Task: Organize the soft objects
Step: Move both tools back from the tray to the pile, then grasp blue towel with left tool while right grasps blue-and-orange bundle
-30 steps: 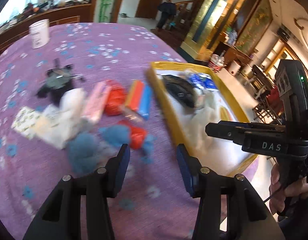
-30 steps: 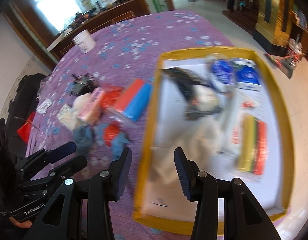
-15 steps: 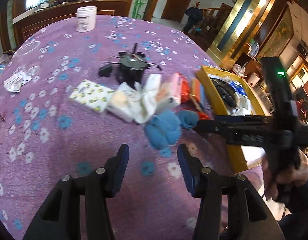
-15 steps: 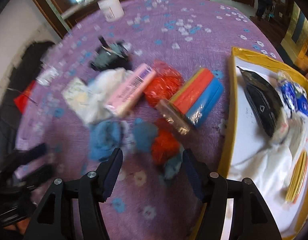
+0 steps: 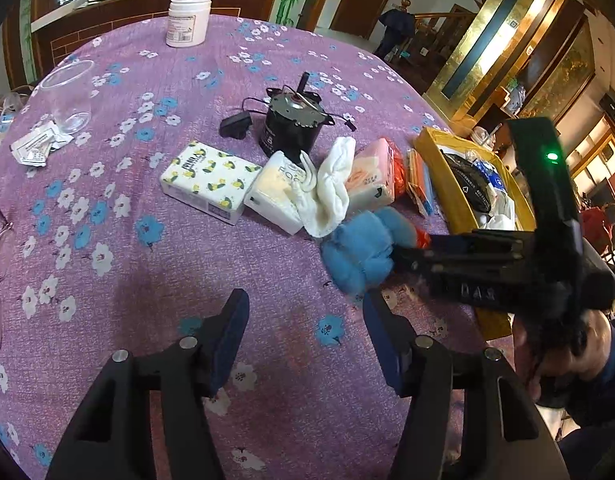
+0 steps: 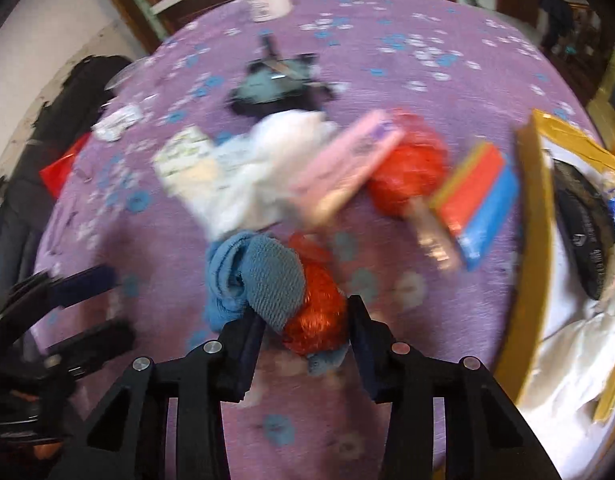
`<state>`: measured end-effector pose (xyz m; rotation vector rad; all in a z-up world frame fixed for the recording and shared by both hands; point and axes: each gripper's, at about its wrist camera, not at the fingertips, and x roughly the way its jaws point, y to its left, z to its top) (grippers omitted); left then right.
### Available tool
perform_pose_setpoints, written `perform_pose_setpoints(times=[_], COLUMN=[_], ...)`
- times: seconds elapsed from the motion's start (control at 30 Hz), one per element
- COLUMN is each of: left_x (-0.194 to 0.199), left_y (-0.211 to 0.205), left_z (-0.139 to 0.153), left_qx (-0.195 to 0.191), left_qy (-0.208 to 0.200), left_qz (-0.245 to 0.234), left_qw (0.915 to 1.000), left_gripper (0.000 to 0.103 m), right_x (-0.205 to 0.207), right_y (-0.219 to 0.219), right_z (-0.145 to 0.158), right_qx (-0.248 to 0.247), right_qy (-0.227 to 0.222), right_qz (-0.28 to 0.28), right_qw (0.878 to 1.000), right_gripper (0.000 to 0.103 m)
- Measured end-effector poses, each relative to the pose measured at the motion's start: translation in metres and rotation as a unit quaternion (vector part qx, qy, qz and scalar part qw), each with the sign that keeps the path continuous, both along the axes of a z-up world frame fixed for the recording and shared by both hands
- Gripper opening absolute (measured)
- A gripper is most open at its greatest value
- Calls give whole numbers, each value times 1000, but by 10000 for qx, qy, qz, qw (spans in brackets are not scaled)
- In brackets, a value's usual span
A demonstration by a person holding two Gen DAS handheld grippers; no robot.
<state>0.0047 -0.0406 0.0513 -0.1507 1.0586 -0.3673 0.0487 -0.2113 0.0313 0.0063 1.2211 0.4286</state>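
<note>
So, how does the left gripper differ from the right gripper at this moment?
The left gripper is open over bare purple tablecloth, nothing between its fingers. The right gripper has its fingers around the blue cloth bundle and red mesh ball, apparently closing. Both are black with blue pads.

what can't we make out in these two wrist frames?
- Right wrist: motion blur smears the white cloth, pink pack and motor; labels unreadable.
- Right gripper: fingers flank the red mesh ball and blue cloth; contact unclear.
- Left wrist: right gripper body hides most of that ball.
- Tray: cut off by the frame edge.
</note>
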Motion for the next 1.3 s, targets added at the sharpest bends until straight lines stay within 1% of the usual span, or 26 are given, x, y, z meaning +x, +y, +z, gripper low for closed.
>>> perform_pose_setpoints(times=[0.03, 0.1, 0.17, 0.33, 0.43, 0.5, 0.67, 0.9, 0.93, 1.0, 1.07, 1.23, 1.3], left_x=[1, 3, 4, 10, 14, 17, 23, 42, 46, 50, 54, 53, 50], left_y=[-1, -4, -6, -13, -22, -30, -52, -77, -78, -80, -82, -78, -75], left_z=[-1, -3, -5, -14, -16, -15, -13, -26, -29, -34, -39, -42, -40], left_qx=[-3, 1, 4, -18, 14, 35, 125, 347, 354, 330, 430, 382, 308], left_qy=[9, 30, 48, 185, 172, 141, -9, -73, -40, 30, 9, -78, -79], left_qz=[-27, -93, -127, -226, -332, -459, -809, -1149, -1160, -1174, -1191, -1170, -1151], left_qw=[10000, 10000, 9999, 9996, 9993, 9988, 9966, 9927, 9926, 9925, 9919, 9924, 9928], left_gripper=[59, 61, 64, 64, 64, 64, 64, 64, 63, 57, 43, 39, 39], right_x=[-4, -13, -19, -30, -33, -36, -45, -62, -66, -73, -81, -92, -92], right_y=[0, -2, -6, -22, -33, -44, -69, -87, -89, -94, -98, -104, -104], right_z=[3, 7, 9, 5, 4, 6, 23, 35, 38, 43, 48, 57, 57], right_qx=[242, 545, 498, 214, 158, 170, 367, 369, 345, 328, 315, 368, 361], right_qy=[66, 163, 178, 229, 257, 229, -54, -173, -204, -212, -233, -272, -265], right_qz=[77, 102, 21, -356, -614, -820, -1260, -1438, -1484, -1548, -1641, -1737, -1730], right_qw=[9997, 9983, 9986, 9989, 9977, 9962, 9913, 9888, 9881, 9872, 9857, 9837, 9839], right_gripper=[44, 44, 44, 44, 44, 44, 44, 44, 44, 44, 44, 44, 44])
